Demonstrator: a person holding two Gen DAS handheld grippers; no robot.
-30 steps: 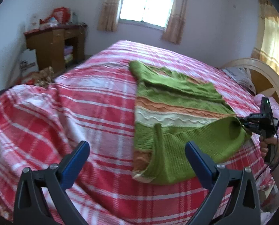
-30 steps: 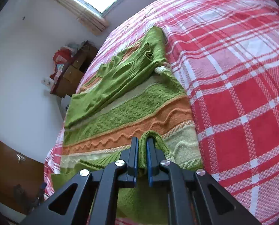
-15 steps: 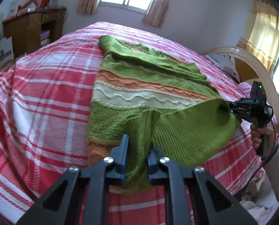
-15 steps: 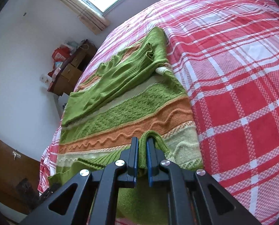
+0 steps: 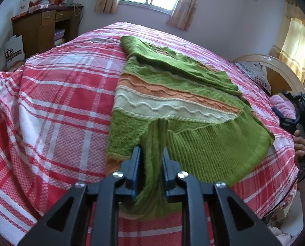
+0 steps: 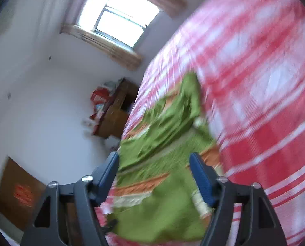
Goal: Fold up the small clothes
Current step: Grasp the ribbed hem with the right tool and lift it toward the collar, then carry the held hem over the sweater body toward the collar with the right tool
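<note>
Sweater (image 5: 173, 94) on plaid bed (image 5: 60, 102), left gripper (image 5: 151, 160) pinching its hem

A knitted sweater (image 5: 173, 102), green with orange and cream wavy bands, lay spread across the red plaid bed (image 5: 60, 102). Its ribbed green hem was folded back over the near part, and a sleeve lay folded along the far edge.
</note>
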